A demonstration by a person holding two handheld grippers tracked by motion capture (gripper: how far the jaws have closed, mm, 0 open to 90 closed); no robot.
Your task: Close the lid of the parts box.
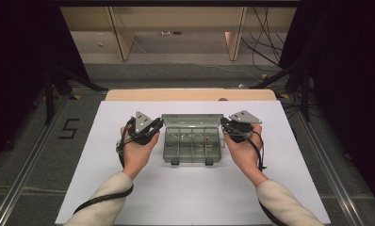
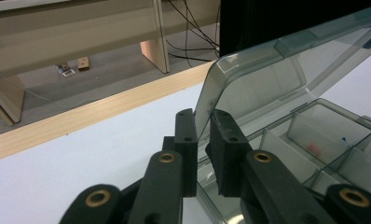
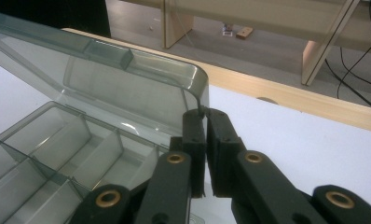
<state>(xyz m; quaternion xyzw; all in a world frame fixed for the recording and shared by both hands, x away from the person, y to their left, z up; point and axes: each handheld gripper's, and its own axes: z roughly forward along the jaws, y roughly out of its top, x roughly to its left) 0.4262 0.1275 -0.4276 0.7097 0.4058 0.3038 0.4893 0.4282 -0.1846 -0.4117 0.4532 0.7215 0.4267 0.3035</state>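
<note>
Holding the raised lid (image 1: 191,119) of a clear compartment box (image 1: 192,146) by its two side edges, the person works at the middle of the white surface (image 1: 105,188), with the left claw (image 1: 153,128) at the box's left far corner and the right claw (image 1: 224,125) at its right far corner. In the left gripper view the left claw (image 2: 203,122) stands narrow around the lid's (image 2: 267,79) edge, the far pad pressing it while a thin gap seems to remain at the near pad, so the grip there is probably light. In the right gripper view the right claw (image 3: 205,114) is pinched nearly shut on the lid's (image 3: 127,79) rounded corner edge. To do this step well, both claws should swing the lid together about the hinge at the box's far side, at equal pace, so that the thin plastic does not twist or slip from the looser left grip. The high view alone shows both hands at once and the two latches (image 1: 175,161) on the box's near wall; the left gripper view alone shows a small reddish item (image 2: 314,148) in one compartment of the box (image 2: 314,140); the right gripper view shows the dividers of the box (image 3: 53,154) up close.
</note>
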